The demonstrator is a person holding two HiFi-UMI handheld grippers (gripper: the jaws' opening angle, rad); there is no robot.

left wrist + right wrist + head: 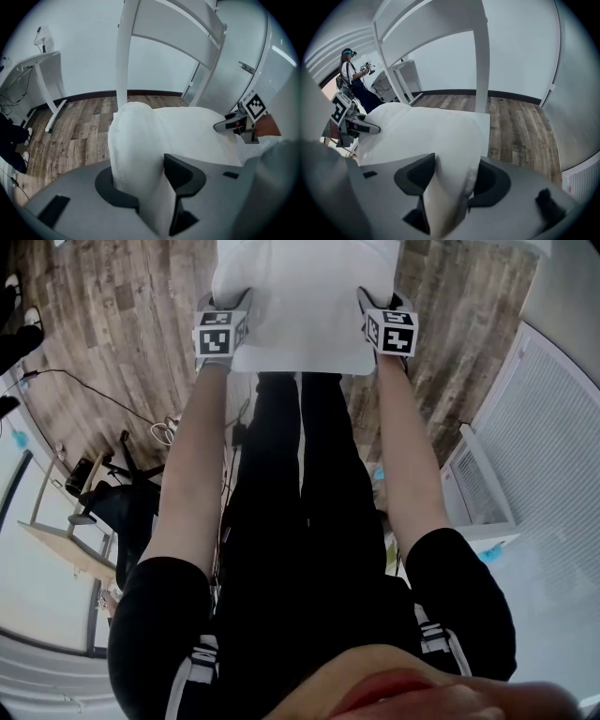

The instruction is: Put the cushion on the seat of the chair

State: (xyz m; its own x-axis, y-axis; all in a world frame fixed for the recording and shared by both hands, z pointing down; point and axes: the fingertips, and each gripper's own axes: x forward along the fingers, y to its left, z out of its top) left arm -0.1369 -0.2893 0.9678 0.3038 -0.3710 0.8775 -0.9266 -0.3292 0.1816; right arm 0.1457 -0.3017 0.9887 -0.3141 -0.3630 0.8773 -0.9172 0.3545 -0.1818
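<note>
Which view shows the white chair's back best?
The left gripper view: the chair back shows both posts and a slat above the cushion. The right gripper view shows it less distinctly; the head view shows none clearly.

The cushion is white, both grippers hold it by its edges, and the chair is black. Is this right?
Not quite: the chair is white, not black, as the left gripper view shows. The cushion is white, and the left gripper and right gripper both hold it by its edges.
</note>
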